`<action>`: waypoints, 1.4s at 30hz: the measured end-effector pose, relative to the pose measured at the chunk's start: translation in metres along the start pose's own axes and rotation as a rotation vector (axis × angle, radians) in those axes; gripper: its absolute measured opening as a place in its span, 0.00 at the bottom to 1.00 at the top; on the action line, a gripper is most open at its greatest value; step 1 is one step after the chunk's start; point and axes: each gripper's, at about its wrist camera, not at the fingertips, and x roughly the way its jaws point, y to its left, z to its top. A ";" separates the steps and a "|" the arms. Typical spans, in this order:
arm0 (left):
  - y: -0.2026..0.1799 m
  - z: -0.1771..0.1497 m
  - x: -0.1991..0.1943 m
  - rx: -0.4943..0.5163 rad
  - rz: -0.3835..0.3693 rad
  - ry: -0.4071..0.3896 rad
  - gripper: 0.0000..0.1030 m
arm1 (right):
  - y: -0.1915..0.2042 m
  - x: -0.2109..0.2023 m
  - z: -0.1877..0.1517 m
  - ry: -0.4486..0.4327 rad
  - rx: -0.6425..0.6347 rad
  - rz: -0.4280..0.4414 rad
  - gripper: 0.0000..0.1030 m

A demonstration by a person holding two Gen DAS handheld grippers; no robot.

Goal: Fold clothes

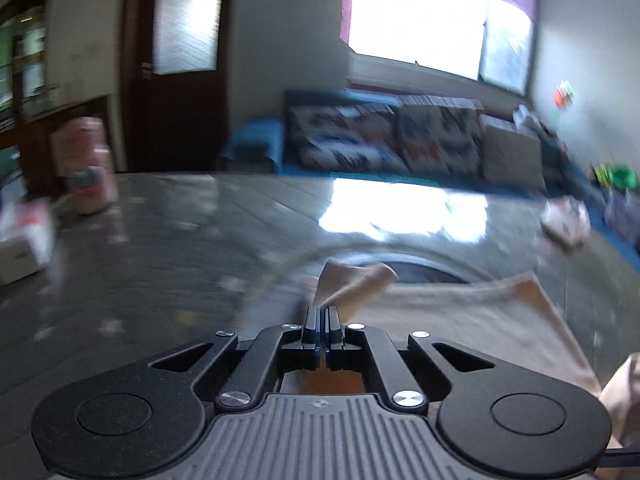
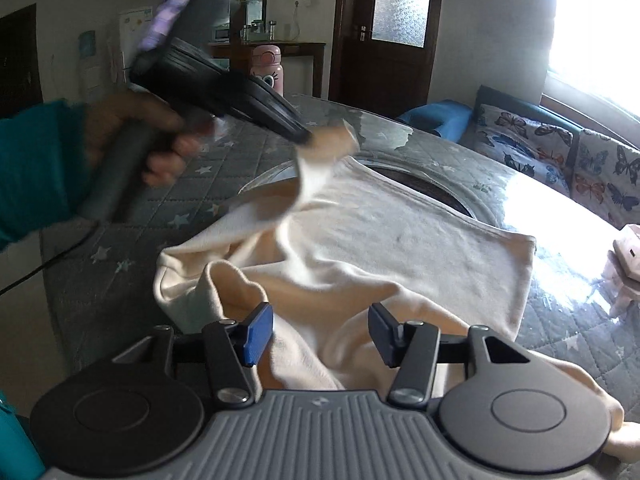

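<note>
A cream garment [image 2: 400, 248] lies spread on the grey quilted table cover [image 2: 120, 280]. In the right wrist view the left gripper [image 2: 306, 136], held by a hand [image 2: 136, 128] in a teal sleeve, is shut on a corner of the garment and lifts it above the table. The left wrist view shows my left gripper [image 1: 323, 312] shut, with that cream corner [image 1: 352, 280] sticking out past the tips and the rest of the garment [image 1: 460, 320] lying to the right. My right gripper [image 2: 320, 324] is open just above the near folds of the garment, nothing between its blue pads [image 2: 256, 334].
A pink bottle [image 2: 267, 66] stands at the table's far edge. A pale pink object [image 2: 628, 252] sits at the table's right side. A round glass disc [image 2: 432, 192] lies under the garment's far part. A white box [image 1: 24, 240] sits at the left. A sofa [image 2: 560, 152] and door stand behind.
</note>
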 end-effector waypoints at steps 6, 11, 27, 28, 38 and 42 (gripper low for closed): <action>0.060 -0.021 -0.077 -0.124 0.101 -0.080 0.02 | 0.004 -0.003 -0.005 0.005 -0.010 -0.010 0.53; 0.105 -0.057 -0.115 -0.184 0.231 -0.048 0.02 | 0.008 -0.002 -0.007 0.023 -0.033 0.002 0.53; 0.108 -0.089 -0.128 -0.133 0.221 0.093 0.08 | 0.009 -0.006 -0.012 0.053 -0.036 0.001 0.33; 0.098 -0.087 -0.130 -0.107 0.165 0.083 0.11 | 0.009 -0.005 -0.011 0.059 -0.041 -0.001 0.33; -0.020 -0.092 -0.104 0.161 -0.212 0.112 0.38 | 0.017 -0.004 -0.016 0.074 -0.099 -0.031 0.23; -0.054 -0.094 -0.092 0.237 -0.323 0.136 0.33 | 0.017 -0.008 -0.019 0.070 -0.101 -0.038 0.16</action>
